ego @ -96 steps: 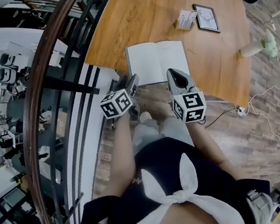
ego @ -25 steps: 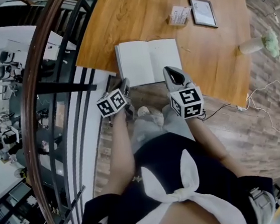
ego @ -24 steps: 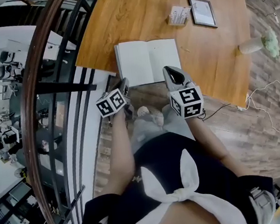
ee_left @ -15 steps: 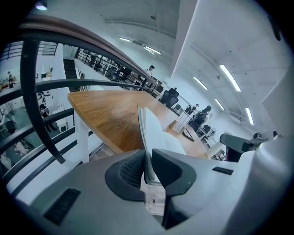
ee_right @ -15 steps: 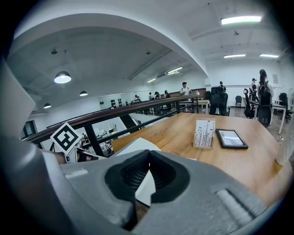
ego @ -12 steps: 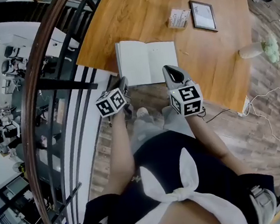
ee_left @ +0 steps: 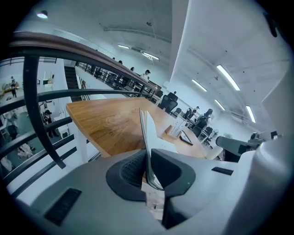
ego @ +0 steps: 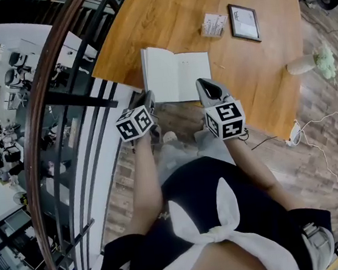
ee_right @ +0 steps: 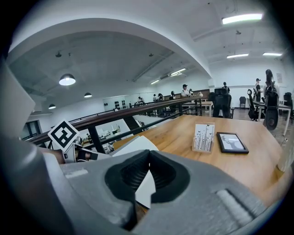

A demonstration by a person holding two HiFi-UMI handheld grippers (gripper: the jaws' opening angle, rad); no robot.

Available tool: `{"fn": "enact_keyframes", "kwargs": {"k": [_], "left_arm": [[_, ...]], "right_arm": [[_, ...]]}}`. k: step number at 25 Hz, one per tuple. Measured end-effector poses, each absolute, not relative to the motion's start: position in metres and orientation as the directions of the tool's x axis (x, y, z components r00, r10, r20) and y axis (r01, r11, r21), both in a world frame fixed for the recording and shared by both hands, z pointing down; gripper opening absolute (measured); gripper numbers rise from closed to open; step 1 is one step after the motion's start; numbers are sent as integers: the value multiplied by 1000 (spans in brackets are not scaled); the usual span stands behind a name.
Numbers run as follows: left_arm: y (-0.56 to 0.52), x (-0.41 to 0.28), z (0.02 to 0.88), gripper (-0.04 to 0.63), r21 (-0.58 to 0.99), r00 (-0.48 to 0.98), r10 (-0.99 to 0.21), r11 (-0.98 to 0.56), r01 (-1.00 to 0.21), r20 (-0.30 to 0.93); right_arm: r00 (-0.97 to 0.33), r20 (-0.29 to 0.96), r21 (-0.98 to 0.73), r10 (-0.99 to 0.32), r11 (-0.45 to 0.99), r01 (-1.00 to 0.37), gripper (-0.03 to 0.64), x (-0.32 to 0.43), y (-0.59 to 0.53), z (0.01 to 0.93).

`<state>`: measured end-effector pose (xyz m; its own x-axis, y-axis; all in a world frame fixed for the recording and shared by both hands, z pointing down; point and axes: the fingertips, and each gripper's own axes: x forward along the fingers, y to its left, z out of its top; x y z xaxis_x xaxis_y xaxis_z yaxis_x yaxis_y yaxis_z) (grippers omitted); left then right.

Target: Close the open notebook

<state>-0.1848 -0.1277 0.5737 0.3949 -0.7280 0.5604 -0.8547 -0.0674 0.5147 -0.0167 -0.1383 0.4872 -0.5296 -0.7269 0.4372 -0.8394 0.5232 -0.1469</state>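
An open white notebook (ego: 177,75) lies at the near edge of the wooden table (ego: 160,16). My left gripper (ego: 148,97) is at its near left corner. In the left gripper view the left pages (ee_left: 146,133) stand upright, edge-on, between the jaws of the left gripper (ee_left: 148,153), which are closing and pinch them. My right gripper (ego: 204,85) sits at the notebook's near right corner. In the right gripper view the tips of the right gripper (ee_right: 149,153) meet, and the white page (ee_right: 133,144) shows behind and below them.
A small picture frame (ego: 244,22) and a card stand (ego: 210,25) sit farther back on the table. A pale vase with a green plant (ego: 307,62) is at the right edge. A dark railing with a brown handrail (ego: 61,102) runs close along the left.
The left gripper has risen a little and the notebook's left pages have come up with it, so the left half looks narrower. The right gripper has barely moved.
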Motion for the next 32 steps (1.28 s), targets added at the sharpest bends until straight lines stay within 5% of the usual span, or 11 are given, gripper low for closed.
{"fn": "enact_keyframes", "kwargs": {"k": [32], "left_arm": [[-128,-136,542,43,455,363,-757,-98,-885,543]], "right_arm": [[-528,424,-160,-736,514,-843,-2,10,-136,487]]}}
